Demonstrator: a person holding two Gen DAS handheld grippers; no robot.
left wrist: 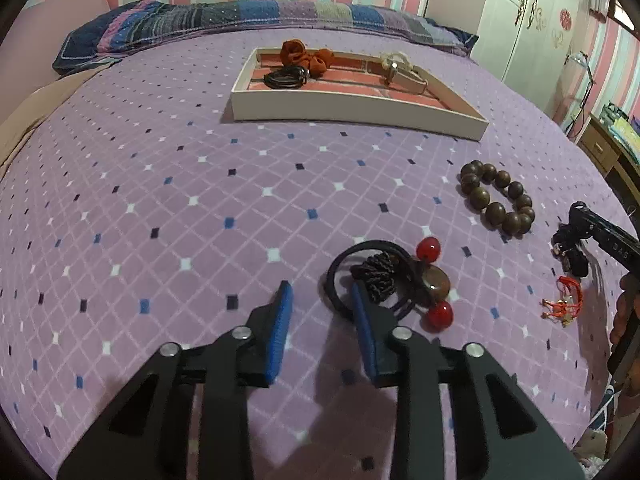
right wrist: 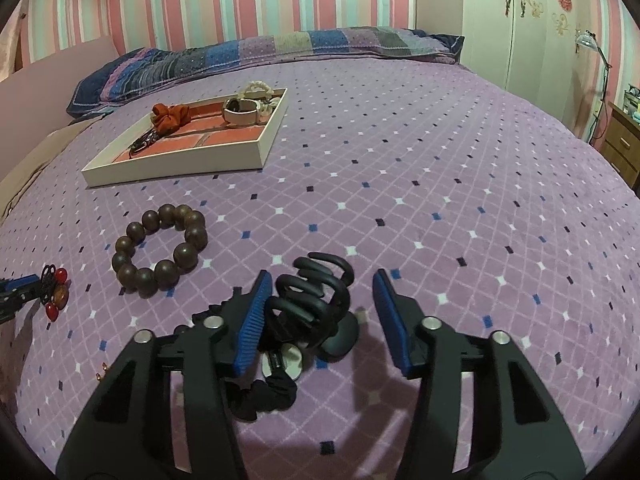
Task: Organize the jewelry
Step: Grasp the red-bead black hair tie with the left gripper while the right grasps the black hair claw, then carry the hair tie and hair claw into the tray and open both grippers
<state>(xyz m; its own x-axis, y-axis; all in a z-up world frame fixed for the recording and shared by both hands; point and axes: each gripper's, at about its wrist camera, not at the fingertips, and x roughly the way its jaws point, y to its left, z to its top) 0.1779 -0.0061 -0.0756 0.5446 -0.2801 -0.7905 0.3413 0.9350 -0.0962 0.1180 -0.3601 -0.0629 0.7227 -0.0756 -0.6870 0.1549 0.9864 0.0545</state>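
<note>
My left gripper (left wrist: 322, 294) is open, low over the purple bedspread. Its right finger rests at the black hair tie with red beads (left wrist: 394, 280), which lies just right of the gap; the tie also shows in the right wrist view (right wrist: 56, 292). My right gripper (right wrist: 322, 284) is open around a black claw hair clip (right wrist: 316, 300), with a black scrunchie (right wrist: 266, 394) under its left finger. A brown wooden bead bracelet (left wrist: 498, 198) (right wrist: 160, 246) lies between the grippers. A white tray (left wrist: 352, 110) (right wrist: 176, 164) holds an orange scrunchie, black cords and a watch.
A small red cord charm (left wrist: 564, 298) lies at the right, near the right gripper (left wrist: 596, 232) as seen from the left wrist. A patchwork pillow (left wrist: 240, 20) lies along the headboard. A white wardrobe (left wrist: 532, 20) and a wooden desk (left wrist: 612, 148) stand to the right.
</note>
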